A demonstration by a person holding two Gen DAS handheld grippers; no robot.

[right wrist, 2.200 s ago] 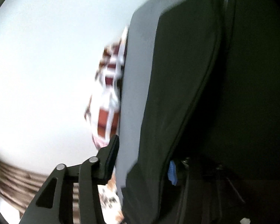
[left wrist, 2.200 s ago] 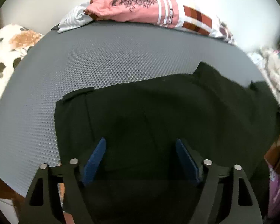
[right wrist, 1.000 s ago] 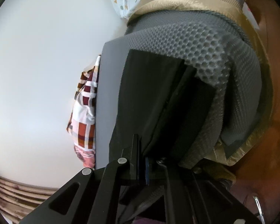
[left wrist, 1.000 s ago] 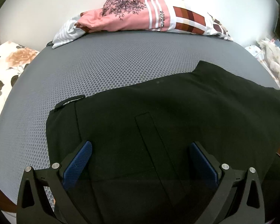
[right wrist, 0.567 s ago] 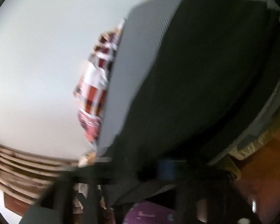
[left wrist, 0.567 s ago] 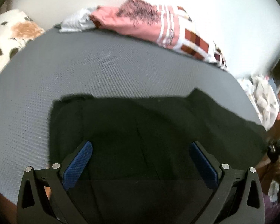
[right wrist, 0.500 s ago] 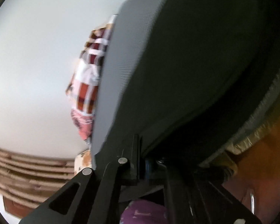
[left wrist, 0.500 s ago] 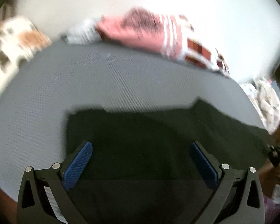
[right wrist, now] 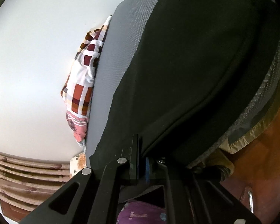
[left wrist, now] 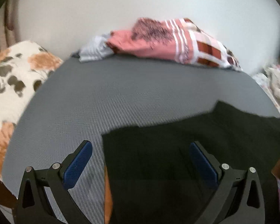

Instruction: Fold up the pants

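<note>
Black pants (left wrist: 177, 149) lie flat on a grey mesh mat (left wrist: 121, 97), with their left edge between my left gripper's fingers. My left gripper (left wrist: 140, 160) is open and empty, hovering over that end; its blue pads (left wrist: 78, 164) stand wide apart. In the right wrist view the pants (right wrist: 186, 65) stretch across the mat (right wrist: 117, 56) and over its near edge. My right gripper (right wrist: 141, 160) is shut on the pants' edge at the mat's rim.
A pink and plaid cloth pile (left wrist: 168, 41) lies at the mat's far edge against the white wall. A floral pillow (left wrist: 13, 78) is at the left. Patterned fabric (left wrist: 278, 89) lies at the right. Brown wooden floor (right wrist: 261, 168) lies below the mat.
My left gripper opened wide and shifted left, so the pants' left edge now lies between its fingers. My right gripper stayed shut on the pants' edge while the view swung.
</note>
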